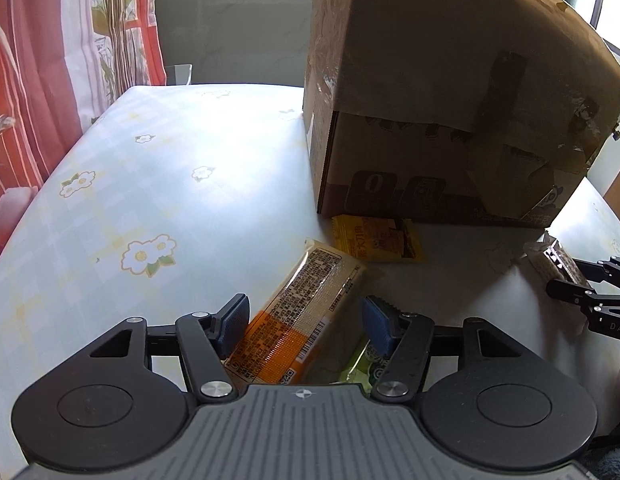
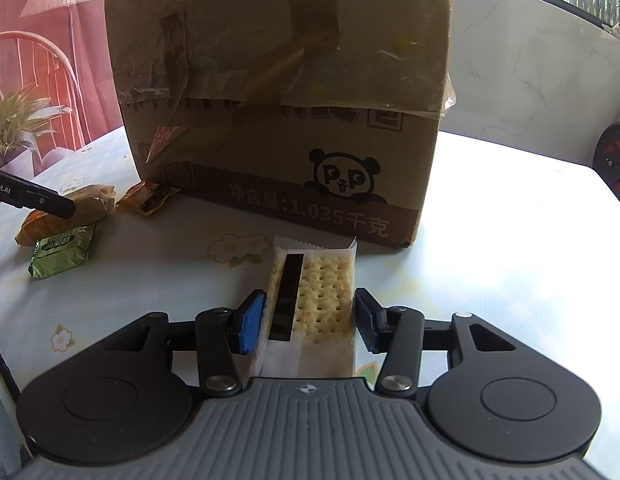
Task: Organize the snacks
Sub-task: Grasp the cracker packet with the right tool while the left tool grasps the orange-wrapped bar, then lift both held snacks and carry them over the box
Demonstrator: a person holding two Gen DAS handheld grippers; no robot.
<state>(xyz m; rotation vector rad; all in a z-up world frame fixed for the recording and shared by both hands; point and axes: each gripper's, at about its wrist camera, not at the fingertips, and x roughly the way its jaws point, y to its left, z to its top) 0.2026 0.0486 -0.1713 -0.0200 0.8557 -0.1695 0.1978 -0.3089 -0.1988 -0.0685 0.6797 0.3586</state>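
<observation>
The step in hand is judged to be the gathering of loose snacks that lie on the counter in front of the cardboard box. The left claw is held with its jaws apart around the long orange and beige packet, which lies slantwise on the counter; the pads stand on either side of it and are not seen pressing on it, so no grip is made yet. A green packet lies just beside the orange one, partly under the claw in the left wrist view, and a small yellow packet rests close to the foot of the box. The right claw is closed on a clear packet of crackers, whose far end reaches almost to the box wall; whether it is lifted or resting on the counter cannot be told. For the next move, the left jaws would need to be closed squarely across the orange packet without the green one being caught, and the packet then raised. The box top is out of view, so it cannot be told whether it stands open. Open room lies to the left of the box, where the flowered cloth is bare up to the rounded counter edge; on the right side a bare stretch is also seen. The box stands tall, so a high lift would be called for if the snacks are meant to go over its rim.
</observation>
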